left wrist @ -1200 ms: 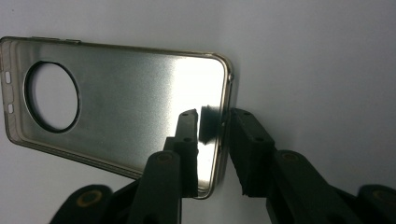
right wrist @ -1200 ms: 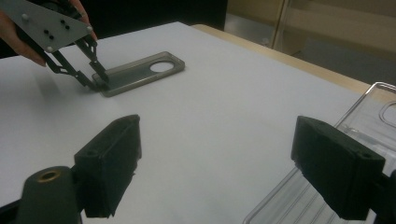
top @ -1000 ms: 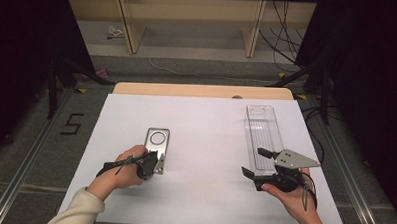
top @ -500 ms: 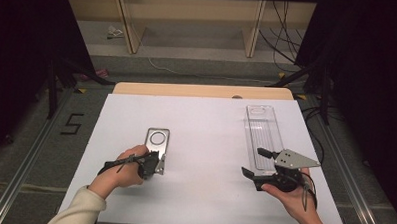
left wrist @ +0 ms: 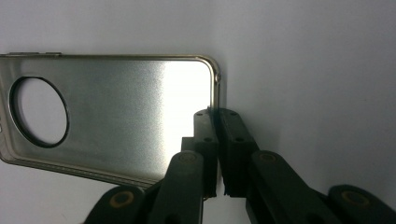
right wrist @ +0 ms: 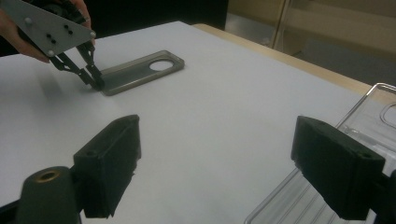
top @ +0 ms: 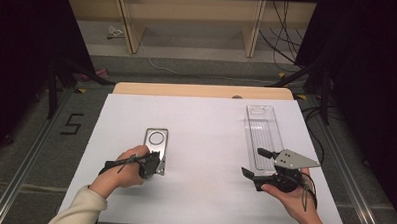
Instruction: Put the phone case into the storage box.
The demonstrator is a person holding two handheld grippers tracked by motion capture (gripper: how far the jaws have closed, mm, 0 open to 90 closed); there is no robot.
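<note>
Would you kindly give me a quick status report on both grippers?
Left gripper shut on silver metal phone case rim, case flat on white table. Right gripper open, beside clear plastic case. Nothing in the way.

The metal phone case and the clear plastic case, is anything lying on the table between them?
No. In the high view only bare white table lies between the metal phone case and the clear plastic case.
</note>
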